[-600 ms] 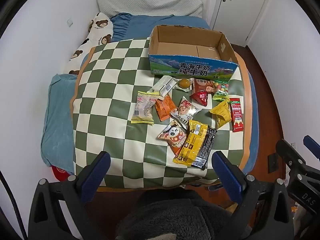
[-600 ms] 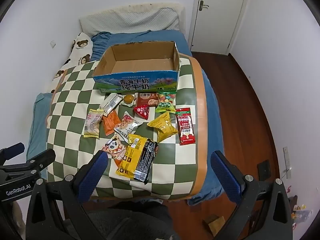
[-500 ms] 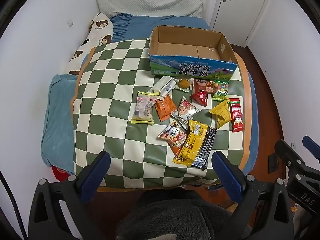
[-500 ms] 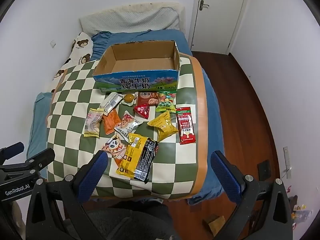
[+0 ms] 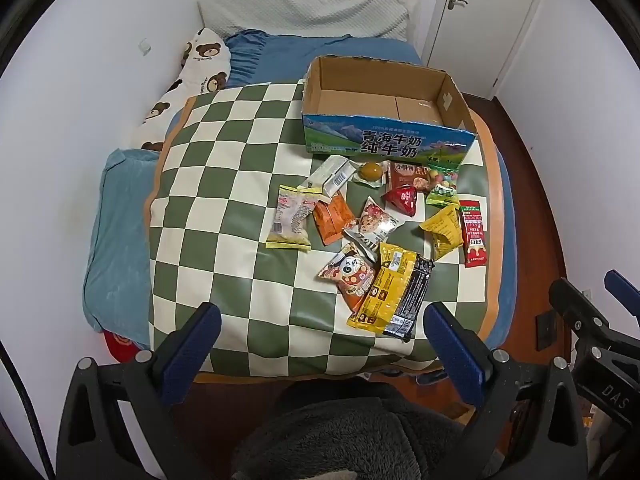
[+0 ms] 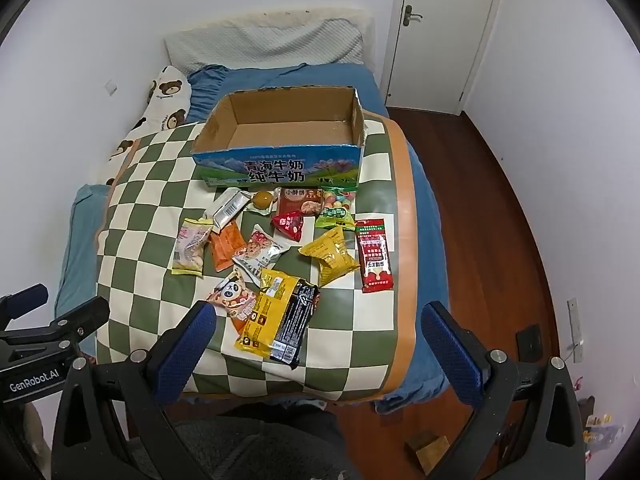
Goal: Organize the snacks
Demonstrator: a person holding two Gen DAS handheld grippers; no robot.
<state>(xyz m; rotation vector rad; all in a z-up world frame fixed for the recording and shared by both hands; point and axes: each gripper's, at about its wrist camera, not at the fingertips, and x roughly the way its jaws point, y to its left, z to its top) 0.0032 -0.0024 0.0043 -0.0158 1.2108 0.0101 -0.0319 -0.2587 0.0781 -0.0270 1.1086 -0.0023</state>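
An empty cardboard milk box [image 5: 384, 98] [image 6: 280, 128] with a blue printed front stands at the far side of a green-and-white checked cloth [image 5: 224, 208] [image 6: 148, 248]. In front of it lie several snack packets: a yellow-and-black pack [image 5: 394, 290] [image 6: 280, 320] nearest me, a panda packet [image 5: 350, 272] [image 6: 232, 294], a yellow pouch [image 5: 442, 230] [image 6: 332, 256], a red sachet [image 5: 472, 232] [image 6: 374, 254] and an orange packet [image 5: 332, 222] [image 6: 226, 246]. My left gripper [image 5: 320, 344] and right gripper [image 6: 318, 340] hover high over the near edge, both open and holding nothing.
The cloth covers a bed with blue sheets [image 5: 120, 240], a bear-print pillow [image 5: 188, 80] and a grey pillow [image 6: 264, 44] by the wall. A white door [image 6: 436, 28] and wooden floor [image 6: 488, 208] are on the right. A grey fleece sleeve [image 5: 352, 432] is below.
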